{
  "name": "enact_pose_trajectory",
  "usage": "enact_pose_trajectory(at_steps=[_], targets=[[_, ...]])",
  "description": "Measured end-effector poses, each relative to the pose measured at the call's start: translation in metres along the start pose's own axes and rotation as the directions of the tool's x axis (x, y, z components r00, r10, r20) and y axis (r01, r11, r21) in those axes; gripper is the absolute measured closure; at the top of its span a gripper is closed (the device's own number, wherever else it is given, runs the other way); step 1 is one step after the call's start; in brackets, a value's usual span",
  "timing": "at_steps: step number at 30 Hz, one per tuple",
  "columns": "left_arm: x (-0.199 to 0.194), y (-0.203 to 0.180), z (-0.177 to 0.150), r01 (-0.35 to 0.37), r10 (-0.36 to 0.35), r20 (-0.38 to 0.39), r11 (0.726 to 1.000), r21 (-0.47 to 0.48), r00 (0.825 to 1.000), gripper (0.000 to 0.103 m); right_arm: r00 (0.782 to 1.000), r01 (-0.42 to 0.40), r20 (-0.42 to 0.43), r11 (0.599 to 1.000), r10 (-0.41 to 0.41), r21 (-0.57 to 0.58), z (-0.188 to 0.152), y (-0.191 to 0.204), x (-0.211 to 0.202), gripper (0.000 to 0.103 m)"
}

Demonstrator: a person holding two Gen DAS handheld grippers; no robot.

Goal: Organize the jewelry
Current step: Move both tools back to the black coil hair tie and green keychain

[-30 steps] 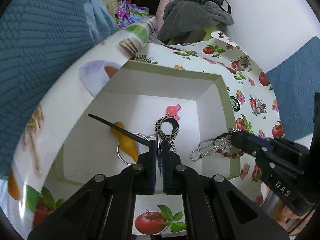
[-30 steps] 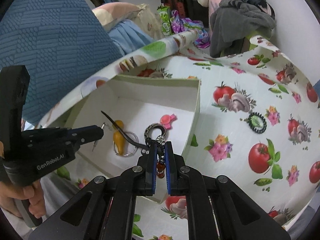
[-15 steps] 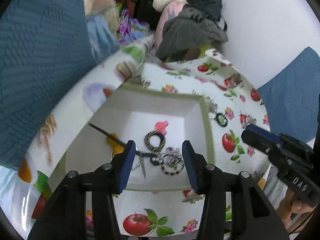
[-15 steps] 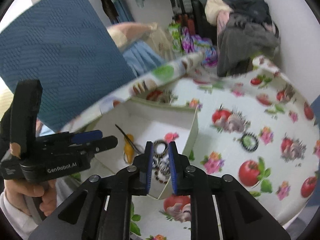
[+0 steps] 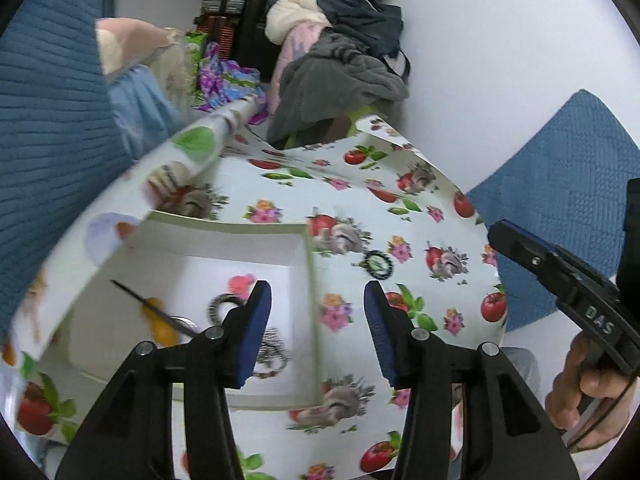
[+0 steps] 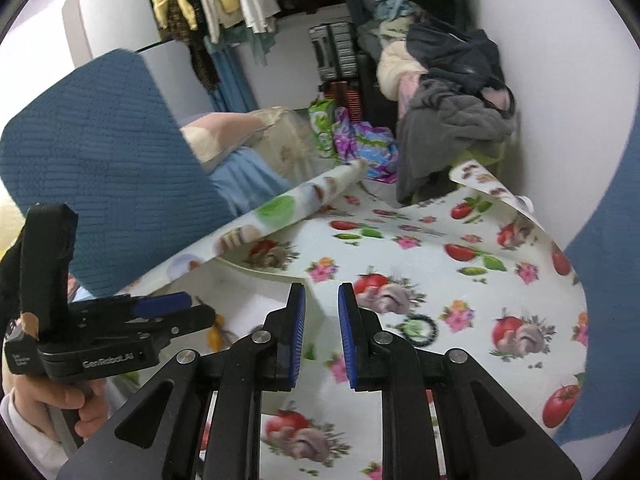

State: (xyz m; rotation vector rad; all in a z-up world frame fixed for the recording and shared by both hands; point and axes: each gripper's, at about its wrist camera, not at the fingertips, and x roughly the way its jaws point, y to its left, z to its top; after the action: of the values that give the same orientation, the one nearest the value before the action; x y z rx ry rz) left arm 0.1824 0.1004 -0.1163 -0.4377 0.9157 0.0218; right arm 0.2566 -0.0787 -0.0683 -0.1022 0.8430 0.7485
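Jewelry point(image 5: 272, 350) in box point(image 5: 310, 280); bracelet point(image 5: 377, 265) on tablecloth point(image 5: 420, 208), right of box.

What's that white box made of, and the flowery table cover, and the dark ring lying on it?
The box looks like matte white cardboard: thin, straight-folded walls with a pale green outer face. The table cover seems glossy plastic oilcloth, since its printed edge curls stiffly and shines. The dark ring could be beaded or elastic, with a green middle; it is too blurred to say for certain.
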Motion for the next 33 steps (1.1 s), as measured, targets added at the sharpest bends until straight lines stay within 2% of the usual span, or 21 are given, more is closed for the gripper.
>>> enact_pose_trajectory(at_steps=[3, 8, 14, 16, 19, 26, 28, 32, 33], targets=[[0.017, -0.012, -0.002, 0.032, -0.033, -0.023, 0.999, -0.012, 0.999, 0.054, 1.0, 0.023, -0.016, 0.999, -0.022, 0.025, -0.008, -0.028, 0.006, 0.088], [0.053, -0.036, -0.005, 0.048, -0.048, -0.061, 0.999, -0.001, 0.997, 0.057, 0.998, 0.037, -0.056, 0.998, -0.034, 0.059, -0.029, -0.075, 0.025, 0.088], [0.092, -0.05, -0.009, 0.044, -0.043, -0.111, 0.999, 0.007, 0.993, 0.065, 0.994, 0.009, -0.111, 0.998, -0.003, 0.06, -0.053, -0.111, 0.065, 0.088], [0.103, -0.05, -0.009, 0.04, -0.04, -0.126, 0.999, 0.001, 0.991, 0.067, 0.989, -0.026, -0.141, 0.998, 0.034, 0.062, -0.059, -0.119, 0.086, 0.087], [0.113, -0.048, -0.008, 0.022, -0.023, -0.134, 1.0, -0.01, 0.991, 0.067, 0.983, -0.05, -0.176, 0.998, 0.054, 0.03, -0.063, -0.123, 0.116, 0.079], [0.13, -0.047, -0.005, 0.003, -0.004, -0.151, 1.0, -0.005, 0.989, 0.069, 0.965, -0.08, -0.254, 0.996, 0.067, -0.041, -0.065, -0.125, 0.175, 0.072], [0.133, -0.048, -0.005, 0.005, -0.004, -0.158, 1.0, 0.01, 0.988, 0.069, 0.959, -0.091, -0.272, 0.995, 0.074, -0.049, -0.065, -0.126, 0.185, 0.065], [0.14, -0.051, -0.006, -0.001, 0.005, -0.168, 1.0, 0.023, 0.986, 0.069, 0.954, -0.071, -0.297, 0.993, 0.039, -0.097, -0.069, -0.124, 0.202, 0.065], [0.141, -0.051, -0.006, 0.001, 0.002, -0.172, 1.0, 0.022, 0.985, 0.069, 0.956, -0.062, -0.292, 0.992, 0.027, -0.111, -0.071, -0.123, 0.203, 0.068]])
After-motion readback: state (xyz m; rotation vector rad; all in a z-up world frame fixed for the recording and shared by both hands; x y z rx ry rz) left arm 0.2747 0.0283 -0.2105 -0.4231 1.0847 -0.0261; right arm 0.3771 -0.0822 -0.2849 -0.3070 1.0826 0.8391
